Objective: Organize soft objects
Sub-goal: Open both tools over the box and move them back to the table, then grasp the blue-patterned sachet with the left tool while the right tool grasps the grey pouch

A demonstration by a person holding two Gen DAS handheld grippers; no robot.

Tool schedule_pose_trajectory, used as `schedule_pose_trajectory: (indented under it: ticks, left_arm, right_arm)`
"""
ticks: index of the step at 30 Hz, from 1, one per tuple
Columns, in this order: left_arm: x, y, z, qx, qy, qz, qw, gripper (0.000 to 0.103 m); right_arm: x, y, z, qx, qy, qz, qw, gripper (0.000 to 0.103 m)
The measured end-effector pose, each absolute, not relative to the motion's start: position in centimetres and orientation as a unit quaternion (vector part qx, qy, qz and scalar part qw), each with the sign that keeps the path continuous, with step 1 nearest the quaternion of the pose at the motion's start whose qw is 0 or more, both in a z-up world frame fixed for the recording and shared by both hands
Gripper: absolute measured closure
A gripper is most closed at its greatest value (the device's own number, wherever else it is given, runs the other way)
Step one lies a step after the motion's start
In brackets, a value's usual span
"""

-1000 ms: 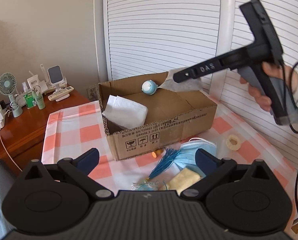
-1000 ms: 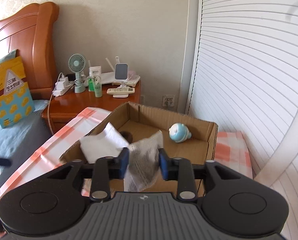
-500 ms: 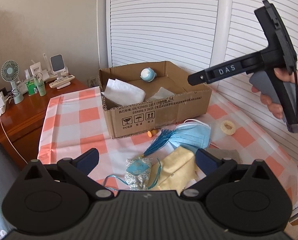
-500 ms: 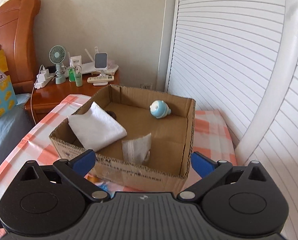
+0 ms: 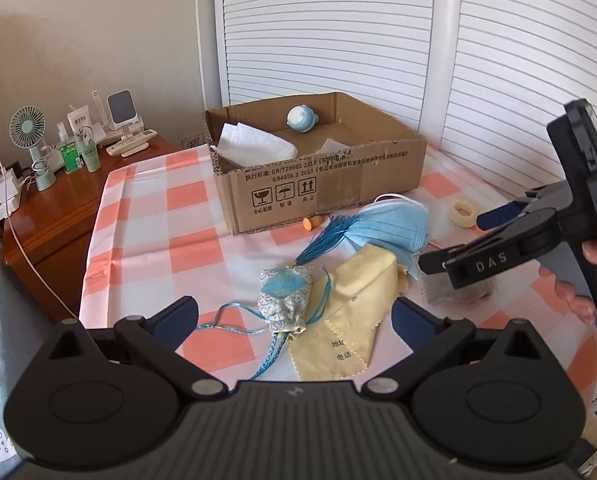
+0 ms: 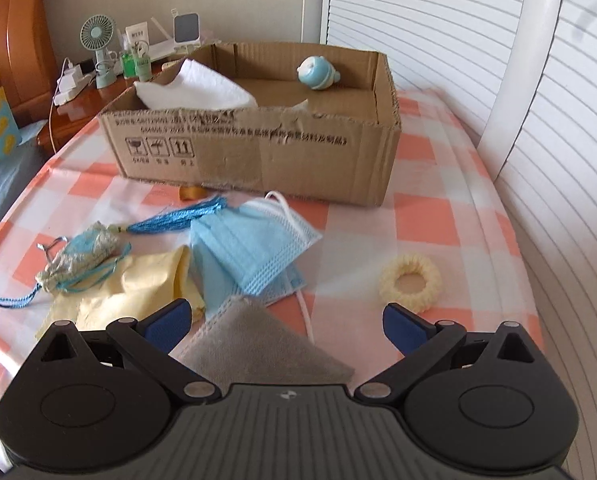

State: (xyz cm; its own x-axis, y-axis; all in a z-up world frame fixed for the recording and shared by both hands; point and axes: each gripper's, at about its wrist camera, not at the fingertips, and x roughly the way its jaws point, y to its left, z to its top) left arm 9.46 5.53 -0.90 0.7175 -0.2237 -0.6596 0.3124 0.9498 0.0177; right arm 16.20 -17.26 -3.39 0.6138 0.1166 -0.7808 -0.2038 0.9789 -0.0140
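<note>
A cardboard box (image 5: 318, 188) (image 6: 258, 152) stands at the back of the checked table. It holds a white folded cloth (image 5: 254, 144) (image 6: 194, 90), a blue round toy (image 5: 301, 118) (image 6: 318, 73) and a pale wipe (image 5: 334, 146) (image 6: 298, 105). In front of it lie blue face masks (image 5: 390, 226) (image 6: 254, 248), a yellow cloth (image 5: 358, 308) (image 6: 138, 284), a tasselled sachet (image 5: 288, 296) (image 6: 78, 254), a grey cloth (image 5: 438, 292) (image 6: 262, 344) and a cream scrunchie (image 5: 463, 212) (image 6: 411, 278). My left gripper (image 5: 294, 316) hangs open above the sachet and yellow cloth. Open and holding nothing, my right gripper (image 5: 458, 240) (image 6: 286, 322) hovers over the grey cloth.
A wooden nightstand (image 5: 58, 208) on the left carries a small fan, bottles, a remote and chargers. White louvred doors (image 5: 338, 40) close off the back and right. A small orange piece (image 5: 310, 223) lies against the box front. A person's hand (image 5: 570, 292) holds the right gripper.
The right gripper let go of the pale wipe into the box, opened wide, and came down towards the table over the grey cloth. The left gripper drew back and sank a little.
</note>
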Motion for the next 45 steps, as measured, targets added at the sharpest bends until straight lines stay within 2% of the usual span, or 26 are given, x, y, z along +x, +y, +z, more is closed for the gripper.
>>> schedule_pose_trajectory:
  ticks: [8, 33, 36, 38, 41, 43, 45]
  left_arm:
    - [9.7, 6.3, -1.8, 0.061, 0.364, -0.131, 0.920, 0.001]
    - [15.2, 5.8, -4.9, 0.042, 0.394, -0.132, 0.908, 0.002]
    - [15.6, 5.7, -5.1, 0.042, 0.392, -0.132, 0.909, 0.008]
    - [15.8, 5.7, -5.1, 0.042, 0.394, -0.135, 0.908, 0.022]
    - [16.0, 5.6, -5.3, 0.039, 0.398, -0.146, 0.905, 0.037]
    - [16.0, 5.3, -5.5, 0.042, 0.399, -0.153, 0.903, 0.037]
    - [16.0, 5.0, -5.8, 0.046, 0.404, -0.158, 0.900, 0.044]
  right_arm:
    - [15.1, -15.5, -5.9, -0.092, 0.438, 0.081, 0.891, 0.000]
    - [12.8, -20.9, -6.3, -0.075, 0.439, 0.096, 0.890, 0.000]
    - [12.7, -21.0, -6.4, -0.075, 0.434, 0.100, 0.892, 0.000]
    - [12.7, -21.0, -6.5, -0.075, 0.431, 0.100, 0.894, 0.000]
    - [12.7, -21.0, -6.5, -0.075, 0.427, 0.102, 0.896, 0.000]
    - [12.6, -20.9, -6.5, -0.075, 0.424, 0.103, 0.897, 0.000]
    - [12.6, -21.0, -6.6, -0.075, 0.422, 0.103, 0.898, 0.000]
